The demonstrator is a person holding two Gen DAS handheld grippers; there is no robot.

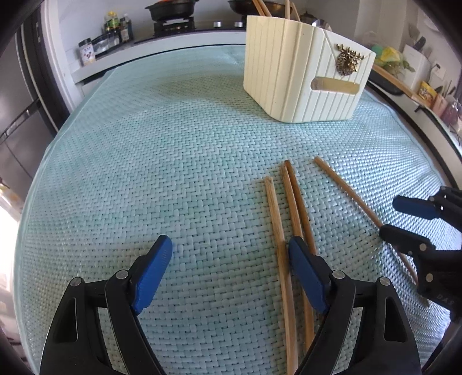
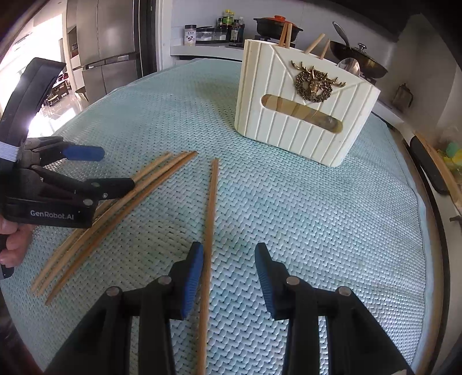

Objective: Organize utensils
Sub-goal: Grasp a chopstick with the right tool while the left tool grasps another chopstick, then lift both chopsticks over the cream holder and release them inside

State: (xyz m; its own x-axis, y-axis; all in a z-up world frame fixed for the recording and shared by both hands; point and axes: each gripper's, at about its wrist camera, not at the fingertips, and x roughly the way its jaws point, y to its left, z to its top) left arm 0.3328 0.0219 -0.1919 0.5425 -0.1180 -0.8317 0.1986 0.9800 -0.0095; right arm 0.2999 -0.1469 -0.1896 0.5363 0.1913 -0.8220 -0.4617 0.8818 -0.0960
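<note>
Several wooden chopsticks lie on a pale green woven mat [image 1: 144, 161]. Three lie close together [image 1: 288, 202] [image 2: 121, 202], and a single chopstick [image 1: 346, 190] [image 2: 212, 202] lies apart to their right. A cream ribbed utensil holder [image 1: 300, 75] [image 2: 303, 115] with a brass deer emblem stands at the far side, with chopsticks and a spoon in it. My left gripper [image 1: 231, 253] [image 2: 115, 167] is open over the three chopsticks. My right gripper [image 2: 229, 259] [image 1: 395, 213] is open with the single chopstick between its fingers, beside the left finger.
A stove with a black pot [image 2: 277, 26] and a wok [image 2: 358, 60] stands behind the mat. Bottles and jars [image 2: 228, 26] sit on the counter. A fridge [image 2: 112, 43] is at the far left. A cutting board edge [image 2: 439, 167] is at the right.
</note>
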